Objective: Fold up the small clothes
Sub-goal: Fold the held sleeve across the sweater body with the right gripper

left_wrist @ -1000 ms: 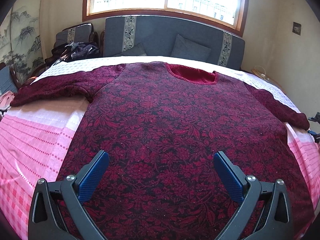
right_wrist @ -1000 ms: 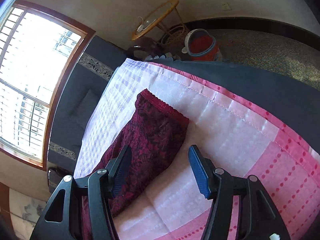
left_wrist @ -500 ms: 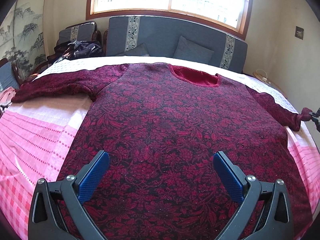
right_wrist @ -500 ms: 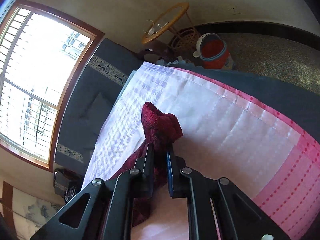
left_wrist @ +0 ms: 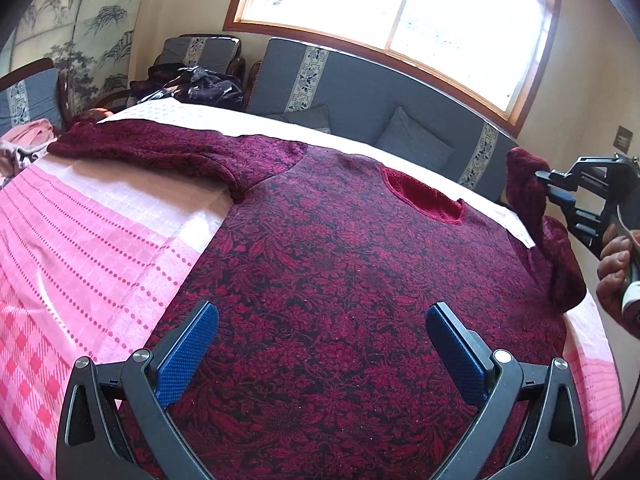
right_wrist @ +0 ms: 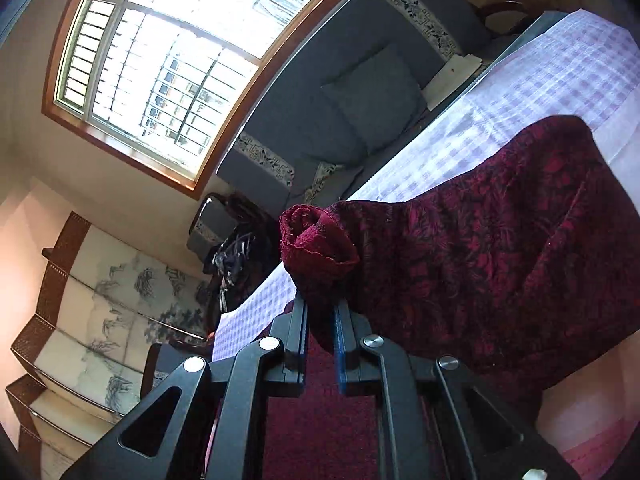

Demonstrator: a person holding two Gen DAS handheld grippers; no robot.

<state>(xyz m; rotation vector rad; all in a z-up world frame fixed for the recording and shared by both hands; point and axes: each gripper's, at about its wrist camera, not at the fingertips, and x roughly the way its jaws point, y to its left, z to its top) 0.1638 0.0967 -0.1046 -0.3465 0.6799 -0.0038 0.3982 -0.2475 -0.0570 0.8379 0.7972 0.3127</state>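
Your dark red floral sweater [left_wrist: 340,280] lies flat, front up, on the pink-and-white bedspread [left_wrist: 100,240], its far sleeve [left_wrist: 160,152] stretched toward the bed's edge. Your right gripper [right_wrist: 320,312] is clamped on the near sleeve's cuff [right_wrist: 316,240], lifted off the bed. Your left gripper [left_wrist: 320,340] hovers wide open above the hem. Bare bedspread flanks the sweater. Beyond stands a grey sofa [left_wrist: 360,92]; dark clothes [left_wrist: 192,84] fill an armchair [left_wrist: 200,48].

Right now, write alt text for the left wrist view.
A dark red floral sweater lies flat on a pink bedspread, the open left gripper above its hem. At right, the right gripper holds one sleeve cuff lifted off the bed.
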